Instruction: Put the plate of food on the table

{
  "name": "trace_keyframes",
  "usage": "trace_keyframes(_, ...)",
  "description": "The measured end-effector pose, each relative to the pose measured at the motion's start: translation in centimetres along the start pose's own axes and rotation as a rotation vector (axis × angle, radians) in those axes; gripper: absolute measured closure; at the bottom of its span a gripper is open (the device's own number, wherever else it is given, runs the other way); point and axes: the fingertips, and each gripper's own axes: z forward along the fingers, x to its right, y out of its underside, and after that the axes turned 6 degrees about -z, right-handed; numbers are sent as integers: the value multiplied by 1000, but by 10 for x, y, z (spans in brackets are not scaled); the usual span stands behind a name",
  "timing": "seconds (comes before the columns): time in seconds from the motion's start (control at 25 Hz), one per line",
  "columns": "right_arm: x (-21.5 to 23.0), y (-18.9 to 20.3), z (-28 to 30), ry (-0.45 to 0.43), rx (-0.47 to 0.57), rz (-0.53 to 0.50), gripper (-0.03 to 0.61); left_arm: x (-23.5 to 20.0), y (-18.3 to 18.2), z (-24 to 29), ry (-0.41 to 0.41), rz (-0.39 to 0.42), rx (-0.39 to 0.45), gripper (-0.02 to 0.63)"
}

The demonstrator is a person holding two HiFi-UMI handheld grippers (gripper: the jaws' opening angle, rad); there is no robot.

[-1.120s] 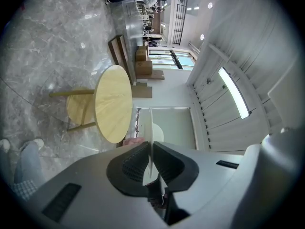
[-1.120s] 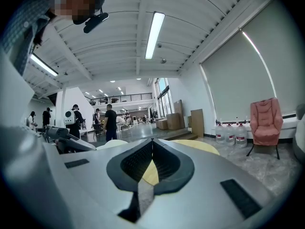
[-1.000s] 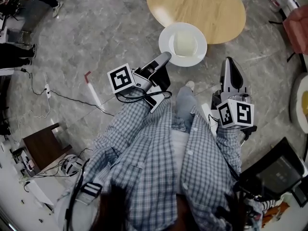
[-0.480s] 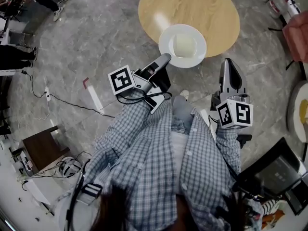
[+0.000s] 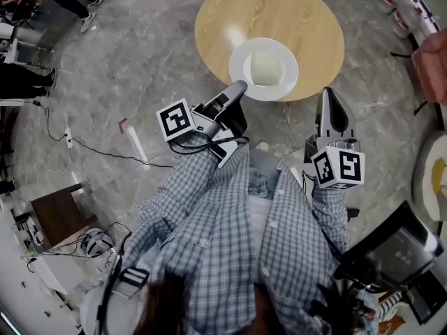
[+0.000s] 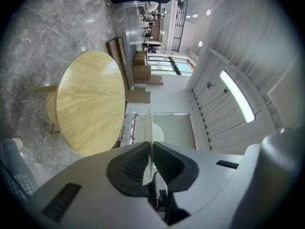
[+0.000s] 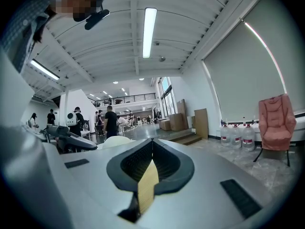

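Note:
A white plate (image 5: 264, 68) carrying a pale block of food hangs over the near edge of the round wooden table (image 5: 269, 16). My left gripper (image 5: 241, 86) is shut on the plate's near rim. In the left gripper view the plate (image 6: 151, 125) shows edge-on, pinched between the dark pads of that gripper (image 6: 151, 149), with the table (image 6: 90, 109) at the left. My right gripper (image 5: 333, 96) hangs to the right of the plate, just short of the table edge, shut and holding nothing. In its own view the right gripper (image 7: 152, 144) has its jaws together.
A pink chair (image 5: 434, 44) stands at the right edge, with another pale table (image 5: 429, 166) below it. A cable (image 5: 70, 138) trails over the marble floor at left. A small brown stand (image 5: 59, 211) and a dark chair (image 5: 398, 246) flank me. People (image 7: 110, 120) and water jugs (image 7: 237, 135) stand farther off.
The table has come nearer. The plate, still gripped by my left gripper, has gone from mostly off the table's edge to over its near part. The right gripper has moved along with it.

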Motion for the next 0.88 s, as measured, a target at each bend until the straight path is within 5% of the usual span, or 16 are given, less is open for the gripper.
trace_keyframes(0.36,5,-8,10,12,-80,-9,571,23,-5,13,-1,2,0,588)
trace_keyframes(0.64,31,20,24,21,-123,10,571,0,-4,34,-10,1,7,588)
trace_keyframes(0.88,27,51,60,19,-144,10,571,-30,-42,45,-20,-17,11,588)
